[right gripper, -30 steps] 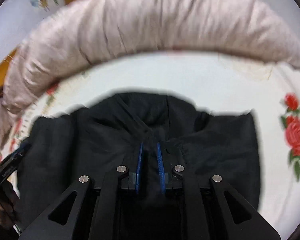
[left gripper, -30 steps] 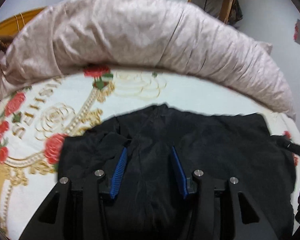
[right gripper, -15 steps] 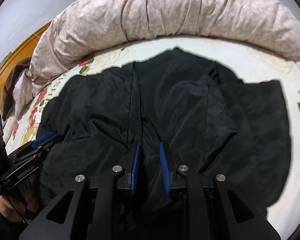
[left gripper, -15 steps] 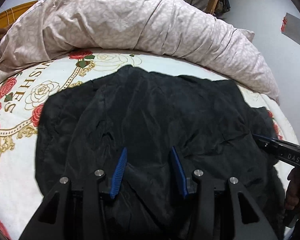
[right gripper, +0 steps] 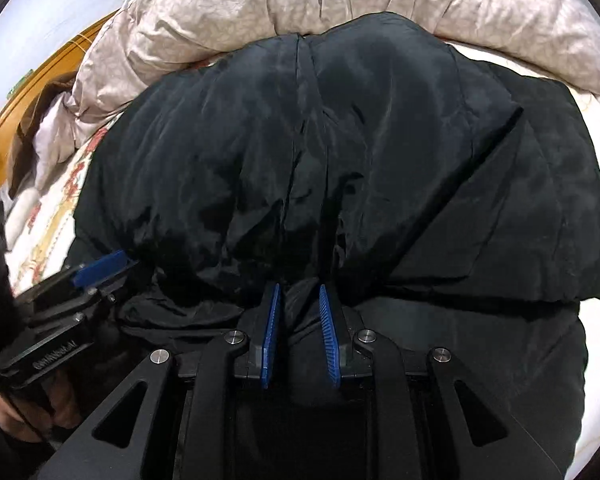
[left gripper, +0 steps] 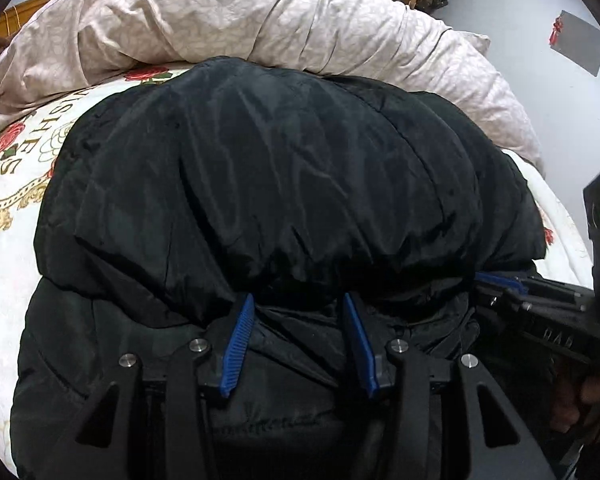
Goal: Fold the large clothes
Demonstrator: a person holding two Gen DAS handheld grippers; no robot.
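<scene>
Blue pads of the left gripper [left gripper: 298,344] stand half apart, jaws opening, with a gathered edge of the black jacket [left gripper: 284,184] bunched between them; whether they press it I cannot tell. Right gripper [right gripper: 298,334] is narrower, a pinch of the same edge between its pads. Jacket lies folded over itself, long axis across both grippers, bulk just beyond the fingertips, equally near either hand. Beyond the jacket: rolled beige duvet [left gripper: 260,20]. Under it: rose-printed bedsheet [left gripper: 8,184]. Nothing blocks the fold.

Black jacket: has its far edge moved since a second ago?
Yes. The black jacket has been carried away from the camera; its far edge now meets the rolled duvet, covering bedsheet that showed before.
</scene>
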